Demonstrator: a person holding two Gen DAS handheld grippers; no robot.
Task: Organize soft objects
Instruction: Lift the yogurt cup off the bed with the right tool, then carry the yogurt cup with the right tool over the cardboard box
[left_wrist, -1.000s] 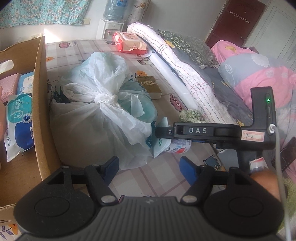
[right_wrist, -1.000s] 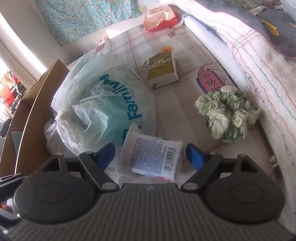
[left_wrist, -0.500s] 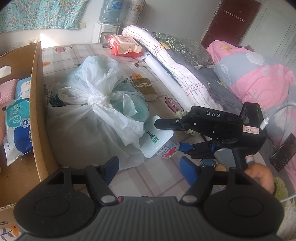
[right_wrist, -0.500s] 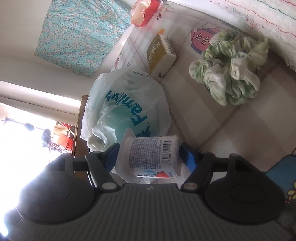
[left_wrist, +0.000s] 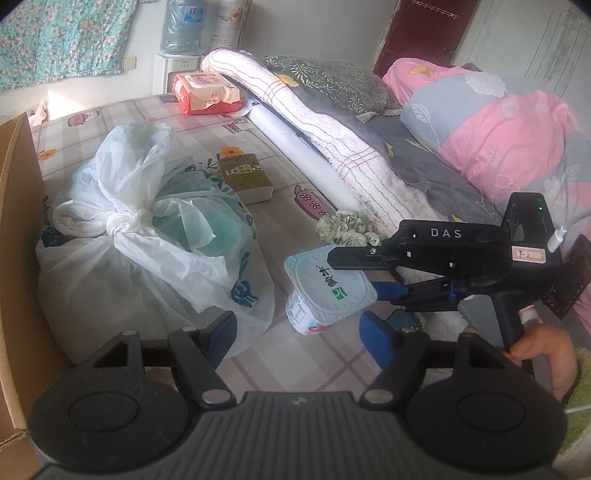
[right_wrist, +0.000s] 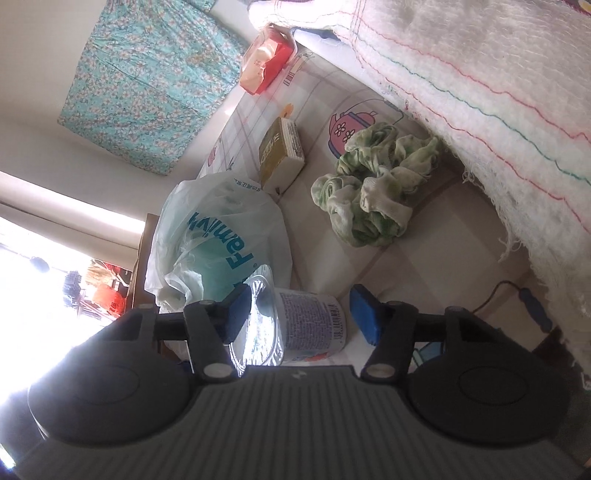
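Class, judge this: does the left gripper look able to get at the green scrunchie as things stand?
Probably not directly: the yogurt cup and the right gripper lie between the open left gripper and the green scrunchie.

White letters "DAS" on top of the right gripper (left_wrist: 354, 275), and a small white sticker at its back, handwritten approx. "7-2". The plastic bag (right_wrist: 221, 236) has blue print "Family", seen upside down, rest is hidden. The brown box (left_wrist: 245, 177) shows "LC" and more, not readable. The yogurt cup (left_wrist: 328, 288) has Chinese characters w/ a green logo on its lid; barcode on its side, digits too small.
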